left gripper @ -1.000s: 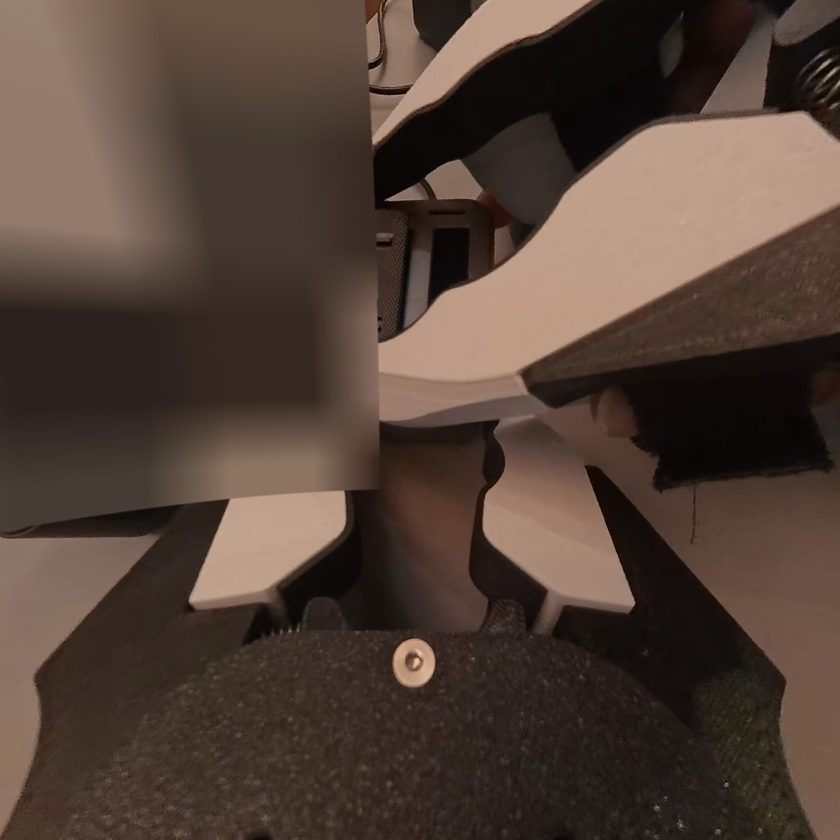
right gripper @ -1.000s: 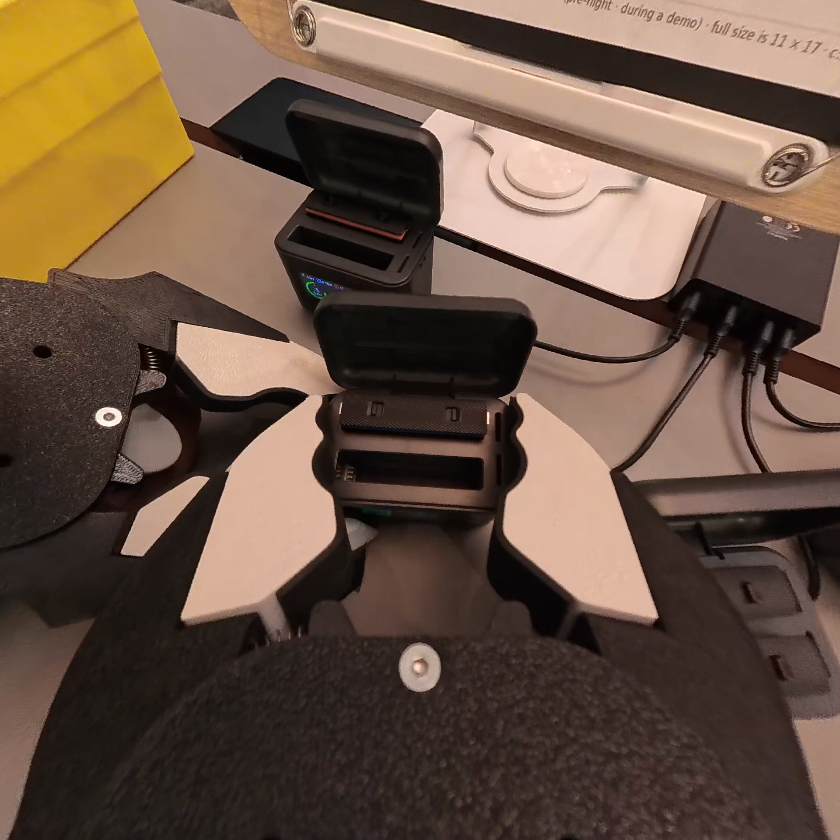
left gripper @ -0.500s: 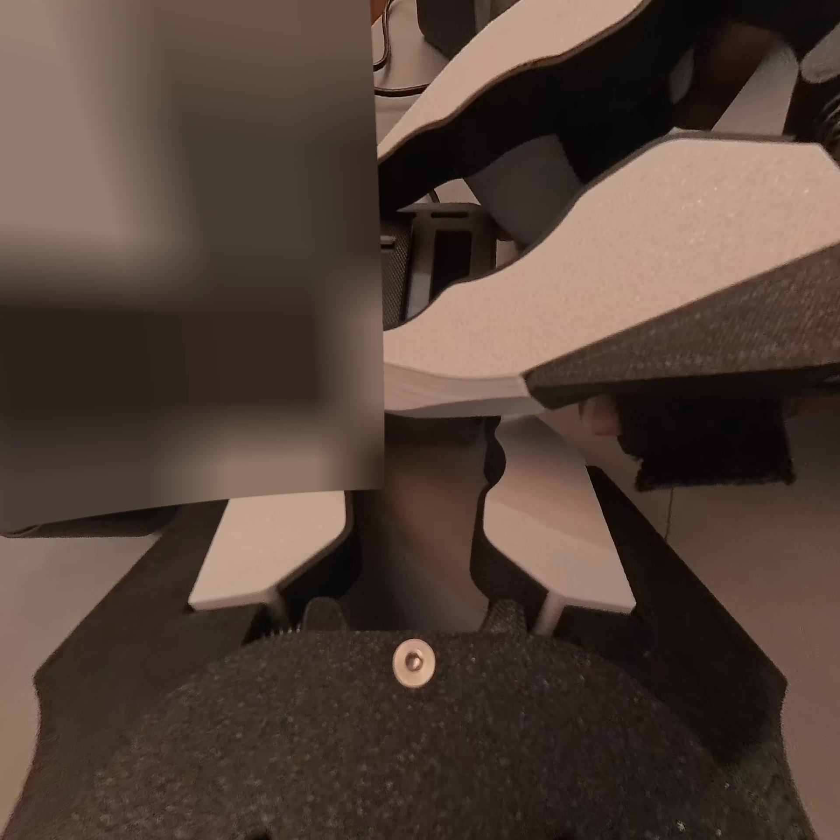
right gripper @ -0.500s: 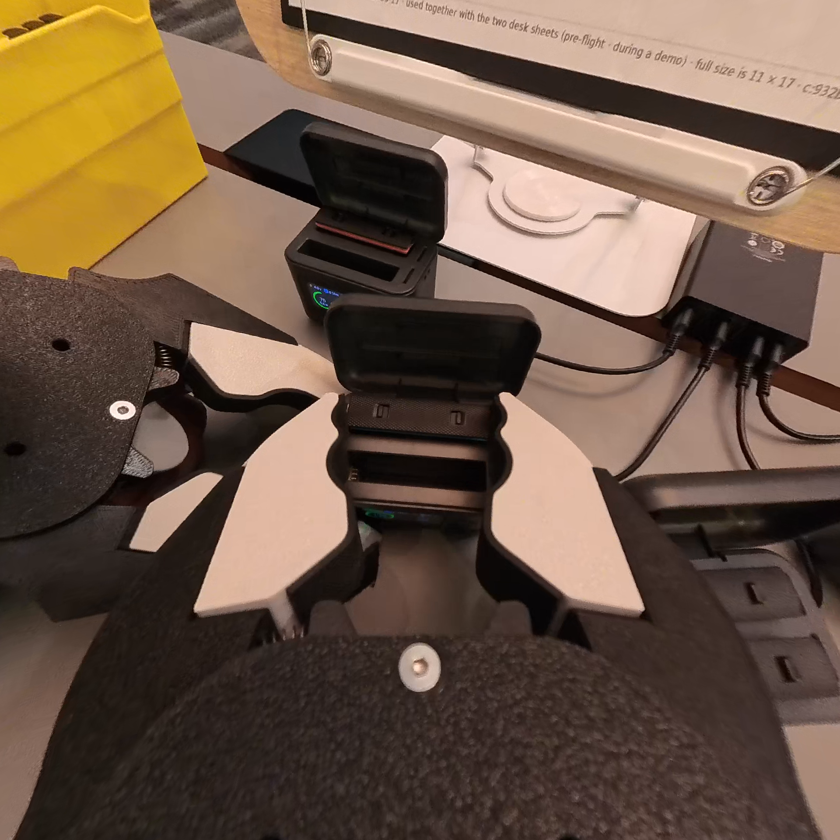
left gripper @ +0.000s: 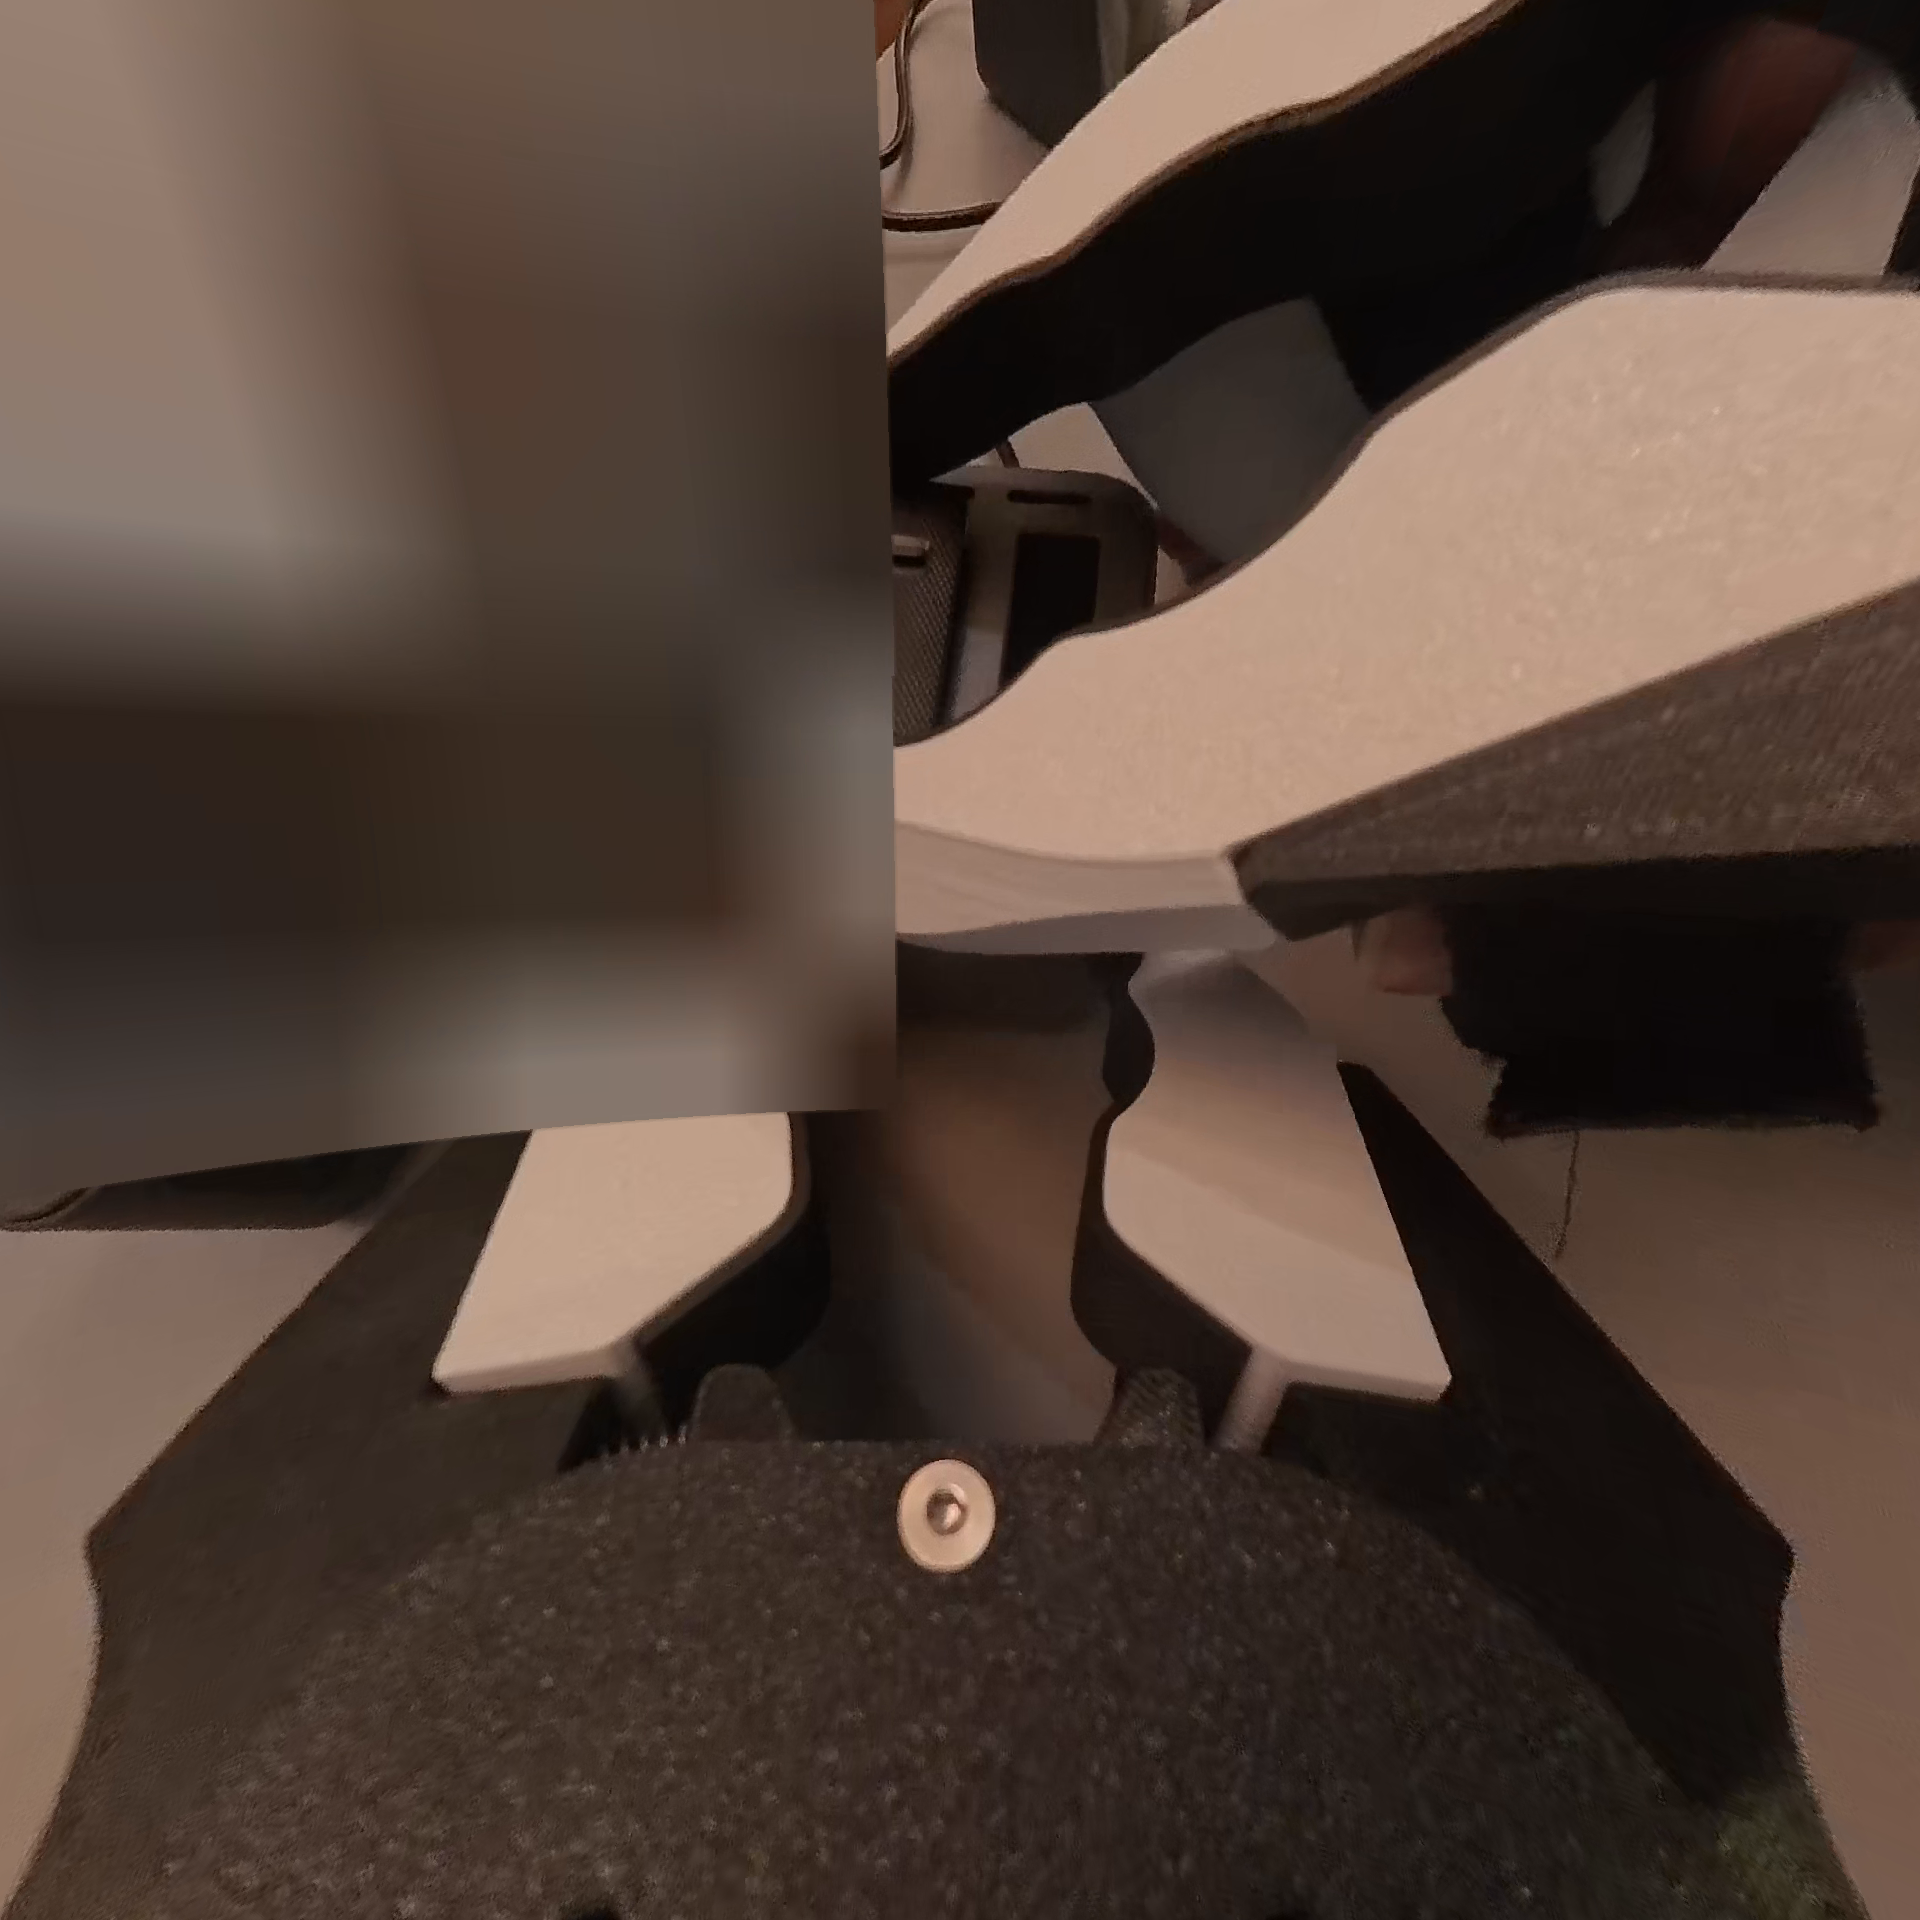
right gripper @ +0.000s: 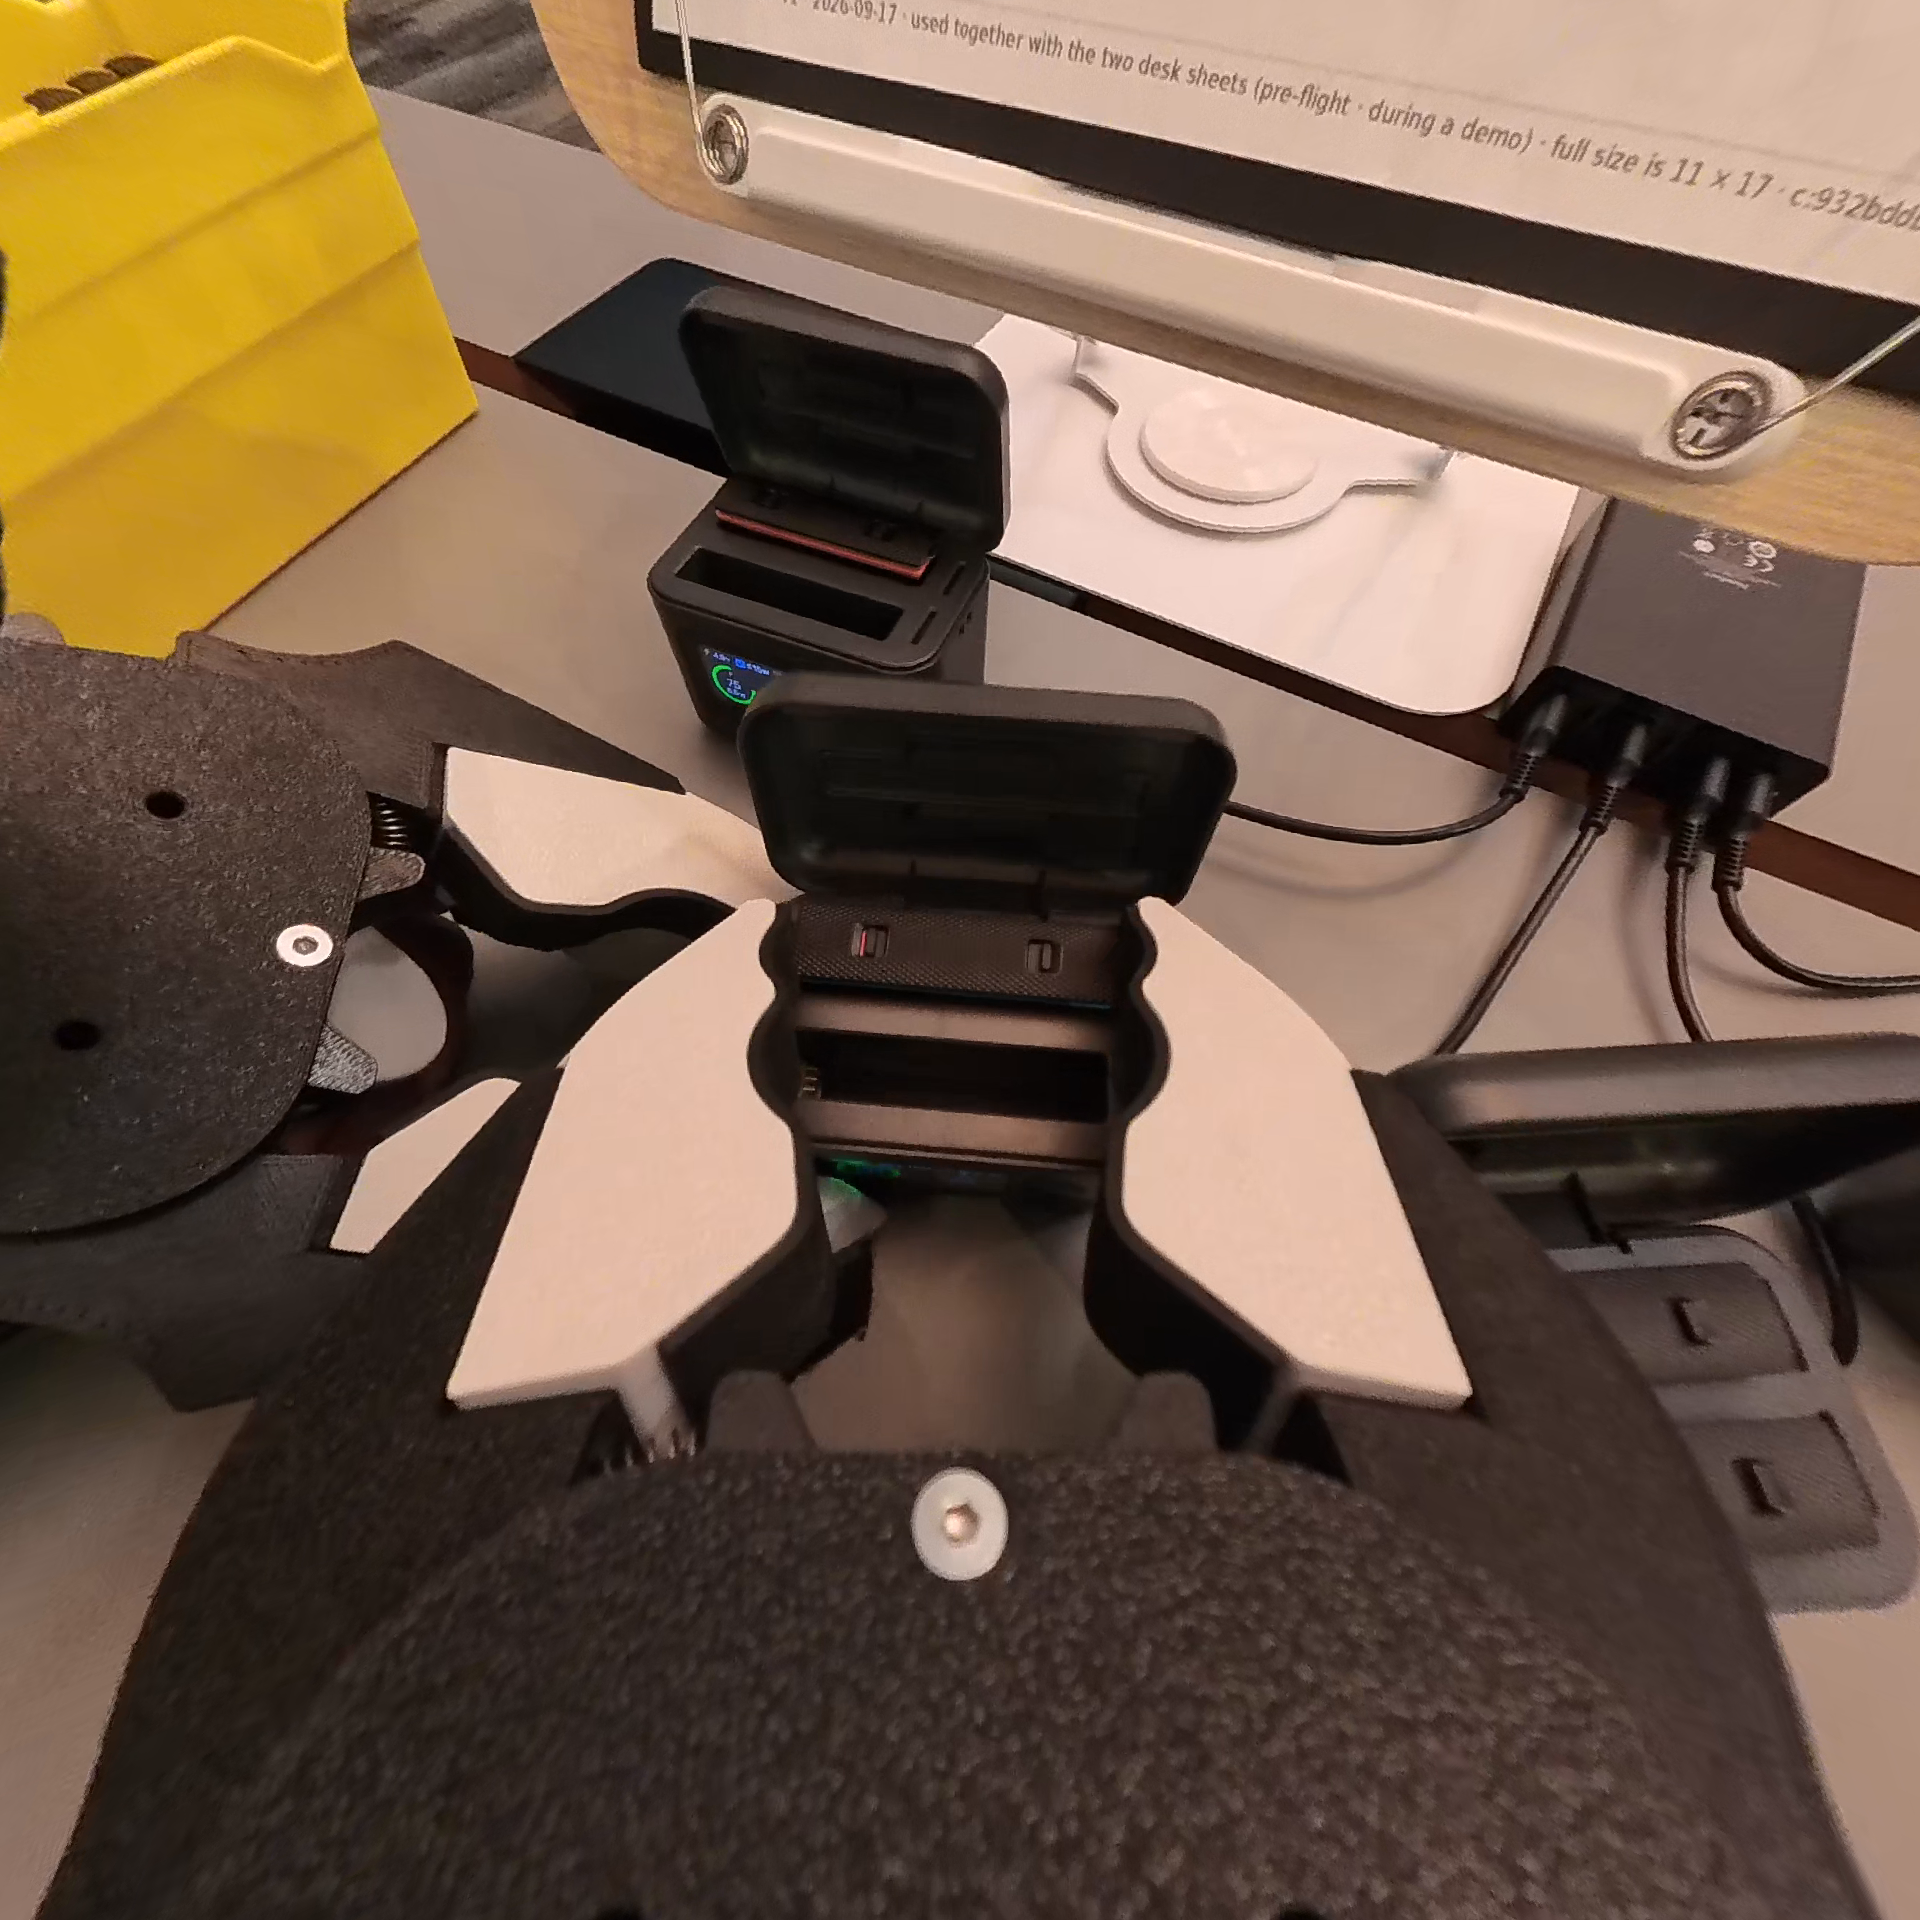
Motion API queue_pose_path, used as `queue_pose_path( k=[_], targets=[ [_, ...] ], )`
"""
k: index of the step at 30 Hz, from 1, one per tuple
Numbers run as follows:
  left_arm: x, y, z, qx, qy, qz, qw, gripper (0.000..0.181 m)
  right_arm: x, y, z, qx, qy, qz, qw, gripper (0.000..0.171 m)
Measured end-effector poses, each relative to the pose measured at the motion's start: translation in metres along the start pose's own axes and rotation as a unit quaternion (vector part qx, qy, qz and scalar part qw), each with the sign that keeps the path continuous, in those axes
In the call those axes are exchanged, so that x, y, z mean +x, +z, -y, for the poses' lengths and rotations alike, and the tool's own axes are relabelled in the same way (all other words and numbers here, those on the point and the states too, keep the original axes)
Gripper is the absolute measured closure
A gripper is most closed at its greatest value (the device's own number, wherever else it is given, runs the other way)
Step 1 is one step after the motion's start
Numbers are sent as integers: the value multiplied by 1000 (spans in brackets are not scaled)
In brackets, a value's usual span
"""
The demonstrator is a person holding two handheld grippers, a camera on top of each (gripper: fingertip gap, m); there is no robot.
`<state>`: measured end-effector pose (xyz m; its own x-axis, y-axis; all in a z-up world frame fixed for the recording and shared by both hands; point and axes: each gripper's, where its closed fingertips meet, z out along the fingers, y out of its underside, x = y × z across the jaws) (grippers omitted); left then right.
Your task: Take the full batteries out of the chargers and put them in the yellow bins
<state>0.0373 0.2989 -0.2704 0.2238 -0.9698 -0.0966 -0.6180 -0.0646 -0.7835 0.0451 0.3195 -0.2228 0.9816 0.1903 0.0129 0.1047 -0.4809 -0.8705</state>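
Grey desk | right gripper fingers clamp near charger | left gripper spread, empty | yellow bins back-left

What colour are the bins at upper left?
Yellow bins; the right wrist view shows them best.

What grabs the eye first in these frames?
Centre of the right wrist view: the near charger, lid flipped up, sits between the fingers of the right gripper, with a battery standing in its back slot. Behind it stands a second open charger, and the yellow bins fill the upper left. The left gripper waits at the left.
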Motion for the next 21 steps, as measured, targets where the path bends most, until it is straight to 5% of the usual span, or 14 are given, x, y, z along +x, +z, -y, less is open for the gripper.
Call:
queue_pose_path(
  k=[11,21],
  targets=[
    [1,-1,1,8,-9,-9,1000,126,0,-2,5,-1,4,4,1000,113],
    [1,0,-2,-5,-16,-13,1000,125,3,-57,65,62,17,36,997,112]
  ],
)
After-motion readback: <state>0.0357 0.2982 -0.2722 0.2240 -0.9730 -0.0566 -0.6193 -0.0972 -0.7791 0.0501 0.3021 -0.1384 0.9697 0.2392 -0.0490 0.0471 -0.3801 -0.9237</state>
